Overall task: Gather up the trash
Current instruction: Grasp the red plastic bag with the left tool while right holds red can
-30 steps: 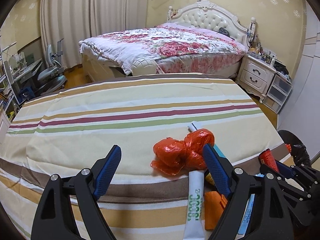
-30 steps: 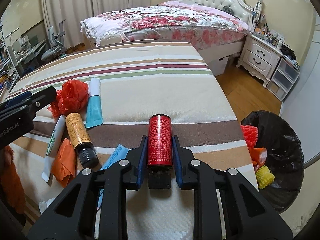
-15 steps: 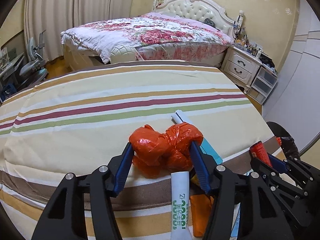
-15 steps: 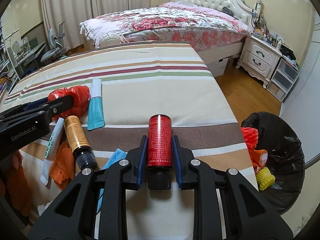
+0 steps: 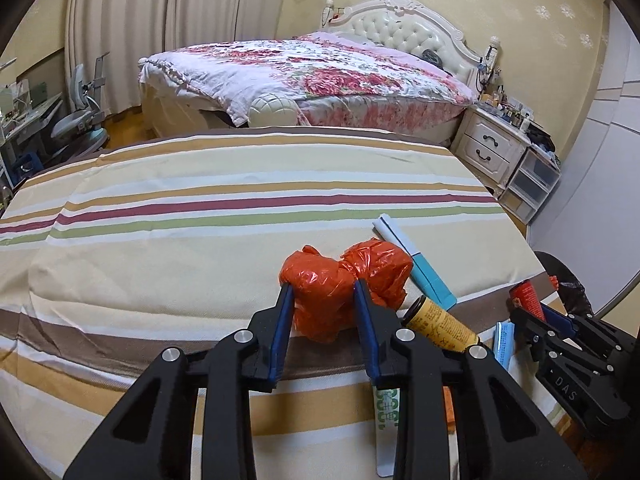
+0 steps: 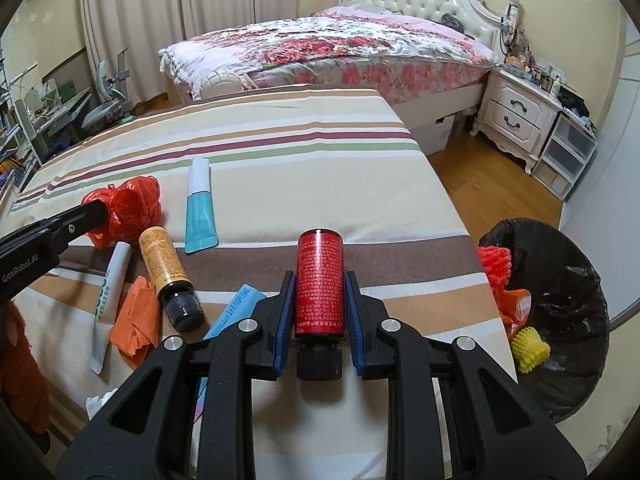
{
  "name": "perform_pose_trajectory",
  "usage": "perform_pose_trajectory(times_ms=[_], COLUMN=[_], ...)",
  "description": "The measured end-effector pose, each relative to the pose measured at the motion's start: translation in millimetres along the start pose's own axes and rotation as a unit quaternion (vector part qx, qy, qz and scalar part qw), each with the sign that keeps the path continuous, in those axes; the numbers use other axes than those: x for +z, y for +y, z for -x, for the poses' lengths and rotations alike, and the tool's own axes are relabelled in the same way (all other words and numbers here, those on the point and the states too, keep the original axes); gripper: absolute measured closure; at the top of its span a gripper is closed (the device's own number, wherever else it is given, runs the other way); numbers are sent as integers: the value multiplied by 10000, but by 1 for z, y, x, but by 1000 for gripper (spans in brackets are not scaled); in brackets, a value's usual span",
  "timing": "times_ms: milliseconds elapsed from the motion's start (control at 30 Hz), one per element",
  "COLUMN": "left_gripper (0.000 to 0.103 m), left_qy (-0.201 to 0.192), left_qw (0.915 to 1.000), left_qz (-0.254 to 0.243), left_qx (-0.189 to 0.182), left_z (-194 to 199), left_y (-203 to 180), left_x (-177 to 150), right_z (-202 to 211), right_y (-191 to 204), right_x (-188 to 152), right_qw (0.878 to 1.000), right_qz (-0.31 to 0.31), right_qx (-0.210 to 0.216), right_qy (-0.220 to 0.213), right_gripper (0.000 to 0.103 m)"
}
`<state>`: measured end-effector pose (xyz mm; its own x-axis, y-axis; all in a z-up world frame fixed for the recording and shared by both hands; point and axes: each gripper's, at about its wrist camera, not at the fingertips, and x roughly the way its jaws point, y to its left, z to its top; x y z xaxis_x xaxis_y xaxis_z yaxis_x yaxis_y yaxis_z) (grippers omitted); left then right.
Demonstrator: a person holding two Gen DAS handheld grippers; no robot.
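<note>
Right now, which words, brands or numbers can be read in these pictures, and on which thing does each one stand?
"GenRobot.AI": side of the left tool.
"DAS": body of the right tool.
Red bottle: dense print, too small to read.
Amber bottle: label print, too small.
White tube: green characters, not legible.

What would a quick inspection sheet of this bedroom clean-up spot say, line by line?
Surface: striped sheet, trash gathered near its front edge.
Job's things: red bottle, orange plastic bag, amber bottle, blue-and-white tube, white tube, orange wrapper, black-lined bin already holding scraps.
Clutter: white tissue scrap at the near edge.
Grippers: right gripper shut on red bottle; left gripper closing, fingers pressing the orange plastic bag.
Cables: nothing seen.
Surroundings: floral bed, nightstand, curtains, desk chair.
</note>
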<state>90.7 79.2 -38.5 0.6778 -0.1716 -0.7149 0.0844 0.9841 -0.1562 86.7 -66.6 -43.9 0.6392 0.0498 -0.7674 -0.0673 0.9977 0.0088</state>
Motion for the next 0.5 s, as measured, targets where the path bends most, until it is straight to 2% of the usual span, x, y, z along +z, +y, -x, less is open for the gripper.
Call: perform_pose_trajectory(times_ms=[267, 500], left_gripper=[72, 72], left_qy=[-133, -451], left_qw=[9996, 9979], left_qz=[221, 415], left_qx=[122, 211], left_z=[18, 40], left_y=[19, 34], left_x=[-9, -1], right_z=[5, 8], right_y=[1, 1], right_x=[-7, -9], right_qw=[10000, 10000], right_qz=[-6, 2], right_qx=[-7, -1], right_qy=[-3, -25], right_gripper=[80, 80])
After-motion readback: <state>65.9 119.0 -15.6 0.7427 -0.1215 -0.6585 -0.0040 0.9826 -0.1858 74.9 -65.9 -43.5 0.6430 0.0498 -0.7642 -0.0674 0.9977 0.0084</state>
